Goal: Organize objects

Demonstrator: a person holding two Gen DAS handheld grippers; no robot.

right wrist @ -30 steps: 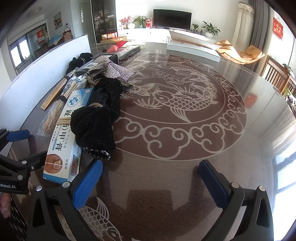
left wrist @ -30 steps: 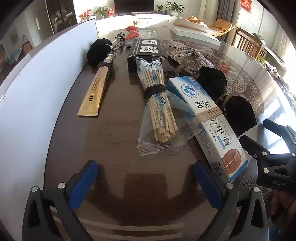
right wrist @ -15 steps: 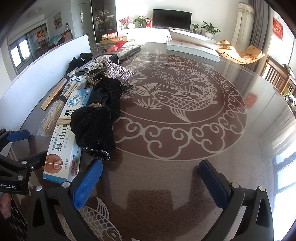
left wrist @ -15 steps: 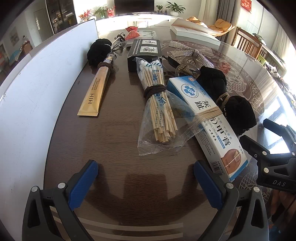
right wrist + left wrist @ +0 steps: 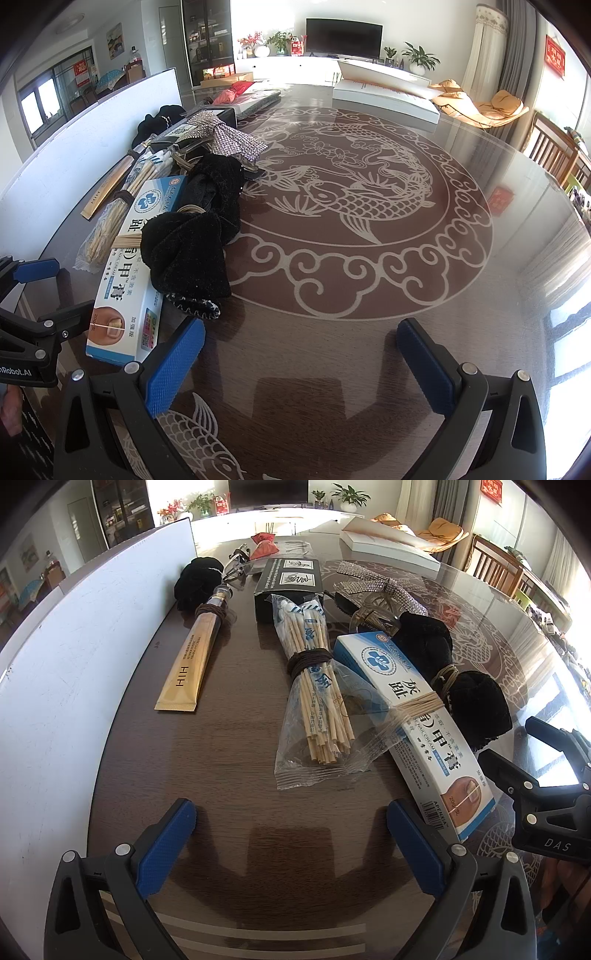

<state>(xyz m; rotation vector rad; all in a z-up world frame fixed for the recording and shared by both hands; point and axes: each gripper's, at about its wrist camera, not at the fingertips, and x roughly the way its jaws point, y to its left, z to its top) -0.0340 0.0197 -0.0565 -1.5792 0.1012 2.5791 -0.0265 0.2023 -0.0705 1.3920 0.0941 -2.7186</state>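
A row of objects lies on the brown table. In the left wrist view: a gold tube (image 5: 192, 662), a bag of wooden sticks (image 5: 317, 690) bound with a brown band, a white-blue cream box (image 5: 413, 723) with a tan band, a black cloth bundle (image 5: 465, 686), a black box (image 5: 291, 583) and a sparkly bow (image 5: 384, 583). My left gripper (image 5: 291, 834) is open and empty, just short of the stick bag. My right gripper (image 5: 301, 354) is open and empty, right of the cream box (image 5: 129, 280) and black cloth (image 5: 192, 247).
A white board (image 5: 74, 657) stands along the table's left side. A black pom-pom (image 5: 195, 579) and red pouches (image 5: 264, 546) lie farther back. A white flat box (image 5: 384, 96) sits at the far end. The fish-patterned glass top (image 5: 369, 206) stretches right. Wooden chairs (image 5: 554, 147) stand beyond it.
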